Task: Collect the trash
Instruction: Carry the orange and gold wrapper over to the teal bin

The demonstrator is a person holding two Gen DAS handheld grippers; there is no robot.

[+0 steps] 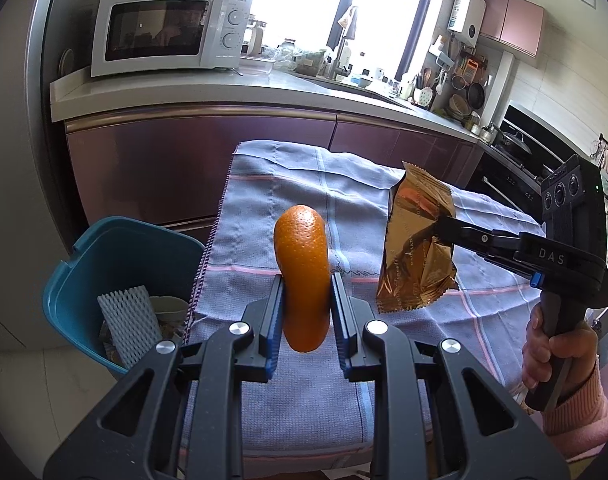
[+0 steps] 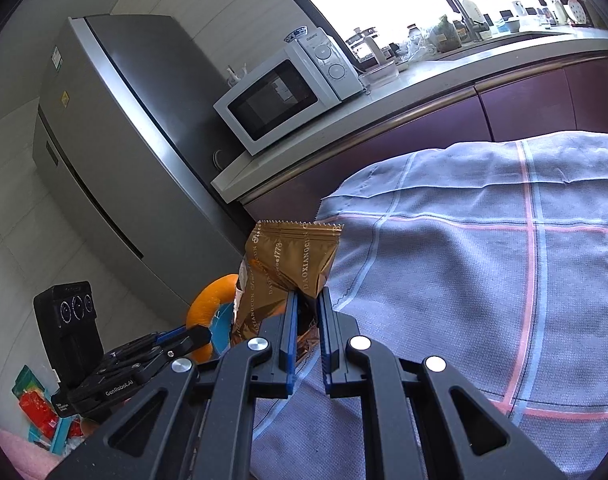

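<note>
I have a piece of trash in each gripper, both lifted clear of the checked cloth (image 1: 296, 184) so nothing drags on the way to the blue bin (image 1: 116, 264). The bin stands on the floor just off the cloth's left edge, already holding a white foam net (image 1: 130, 324) and some scraps, so I judge the left load goes in first.

My left gripper (image 1: 307, 280) is narrowed down and clamped on the orange peel (image 1: 302, 264). The curled strip stands upright between the pads, its top arching above them and its lower end hanging below. It sits above the cloth near that left edge, close to the bin.

My right gripper (image 2: 307, 300) is almost fully together, pinching the gold wrapper (image 2: 292, 260) by its lower corner. The thin foil stands up and away from the fingers, in the air over the cloth, to the right of the peel and further from the bin.
</note>
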